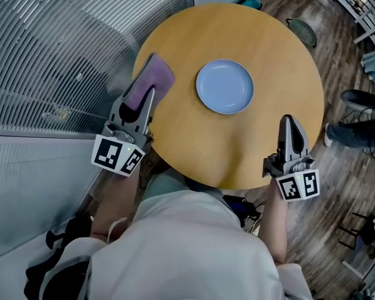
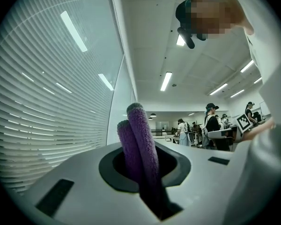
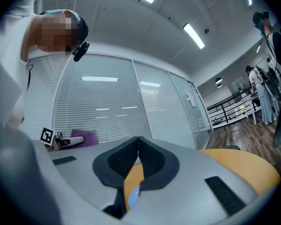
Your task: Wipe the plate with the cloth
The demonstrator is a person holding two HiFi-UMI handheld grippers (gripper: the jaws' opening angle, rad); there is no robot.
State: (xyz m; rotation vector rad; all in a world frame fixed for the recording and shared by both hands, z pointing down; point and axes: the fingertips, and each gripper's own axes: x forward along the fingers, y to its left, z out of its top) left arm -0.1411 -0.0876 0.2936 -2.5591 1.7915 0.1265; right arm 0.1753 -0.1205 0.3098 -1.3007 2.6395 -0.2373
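A pale blue plate (image 1: 224, 86) lies bare near the middle of the round wooden table (image 1: 281, 61). My left gripper (image 1: 146, 87) is at the table's left edge, shut on a folded purple cloth (image 1: 151, 77) that sticks out past its tips; in the left gripper view the cloth (image 2: 139, 142) stands doubled between the jaws. My right gripper (image 1: 287, 119) hovers over the table's near right edge, shut with nothing in it. In the right gripper view its jaws meet at the tips (image 3: 138, 139), and a sliver of the plate (image 3: 132, 197) shows below them.
Slatted blinds (image 1: 56, 55) run along the left. A dark bowl-like object (image 1: 302, 31) and chair parts (image 1: 362, 105) stand on the wood floor to the right. Several people stand far off in the room in the left gripper view.
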